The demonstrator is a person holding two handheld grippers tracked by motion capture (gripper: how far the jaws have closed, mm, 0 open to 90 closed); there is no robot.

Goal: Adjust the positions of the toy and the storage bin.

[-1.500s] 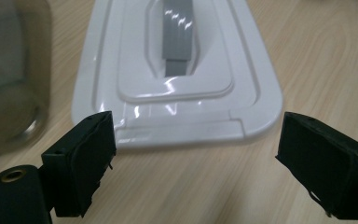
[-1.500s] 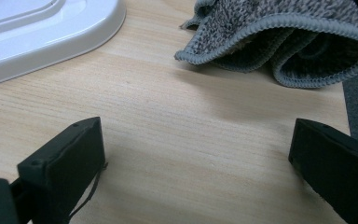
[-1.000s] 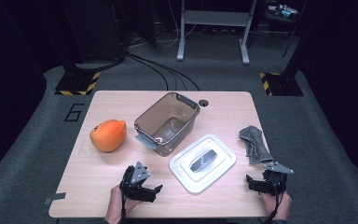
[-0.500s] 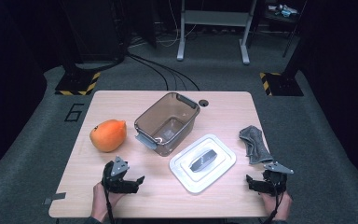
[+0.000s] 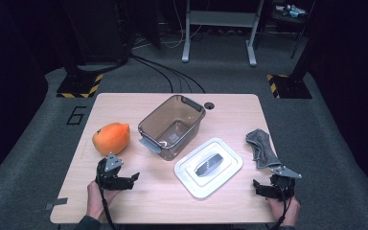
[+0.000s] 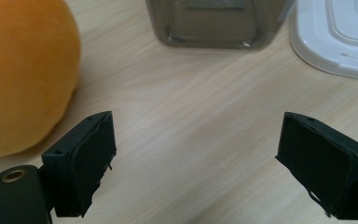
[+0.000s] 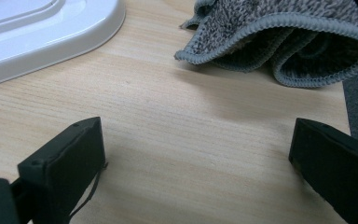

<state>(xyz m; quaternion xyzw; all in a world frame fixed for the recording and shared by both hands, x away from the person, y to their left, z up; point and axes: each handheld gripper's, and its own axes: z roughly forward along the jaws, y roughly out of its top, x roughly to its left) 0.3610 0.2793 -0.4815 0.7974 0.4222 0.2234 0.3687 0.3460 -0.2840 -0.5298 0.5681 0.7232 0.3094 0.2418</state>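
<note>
An orange fruit-shaped object (image 5: 111, 138) lies on the left of the wooden table (image 5: 124, 105). A clear smoky container (image 5: 191, 109) stands empty in the middle, and its white lid (image 5: 227, 157) with a grey centre lies to the front right of it. A grey cloth (image 5: 261, 147) is crumpled near the right edge. My left gripper (image 5: 130, 178) is open just in front of the orange object. In the left gripper view the gripper (image 6: 198, 140) has bare wood between its jaws, with the orange object (image 6: 23, 70) at left. My right gripper (image 5: 266, 187) is open and empty, short of the cloth (image 7: 284, 37).
The container (image 6: 214, 28) and the lid (image 6: 335, 42) lie beyond the left jaws. The lid's edge (image 7: 51, 32) is at the far left of the right gripper view. A cable hole (image 5: 209, 105) sits near the table's back edge. Dark floor with stands and cables surrounds the table.
My left gripper has moved left along the front of the table, ending close to the orange object. The right gripper has stayed in place.
</note>
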